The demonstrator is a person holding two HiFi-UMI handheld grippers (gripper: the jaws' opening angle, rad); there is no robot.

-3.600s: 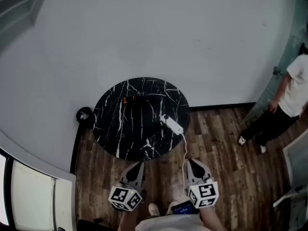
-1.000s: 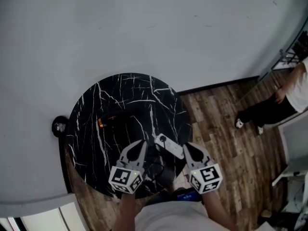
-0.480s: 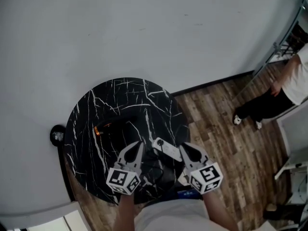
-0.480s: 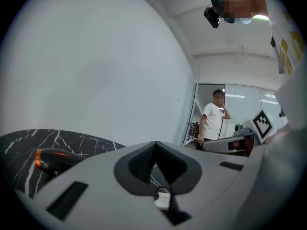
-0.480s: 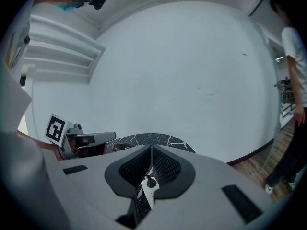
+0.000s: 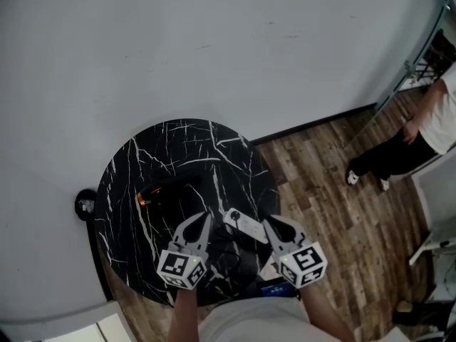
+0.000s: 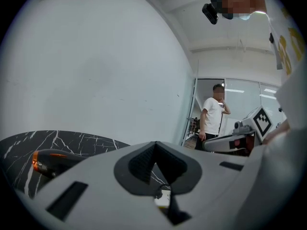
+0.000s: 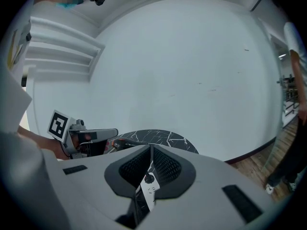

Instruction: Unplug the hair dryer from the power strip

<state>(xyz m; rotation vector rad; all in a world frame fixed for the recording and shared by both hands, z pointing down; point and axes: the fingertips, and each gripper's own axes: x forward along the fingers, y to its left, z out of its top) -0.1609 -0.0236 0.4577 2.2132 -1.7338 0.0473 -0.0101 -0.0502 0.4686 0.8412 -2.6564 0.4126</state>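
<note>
**Stepped up to the table: both tools shut and empty, plug untouched.**
The left gripper (image 6: 205,218) and right gripper (image 6: 268,221), jaws closed on nothing, now hang over the near edge of the round black white-veined marble table (image 6: 178,144). Seconds ago they were back over the floor. The white oblong power strip (image 6: 244,225) lies between them, and the black hair dryer (image 6: 167,191), glowing orange, lies just beyond. I judge the approach made and the unplugging not begun. No writing is legible, only square markers on the cubes.
</note>
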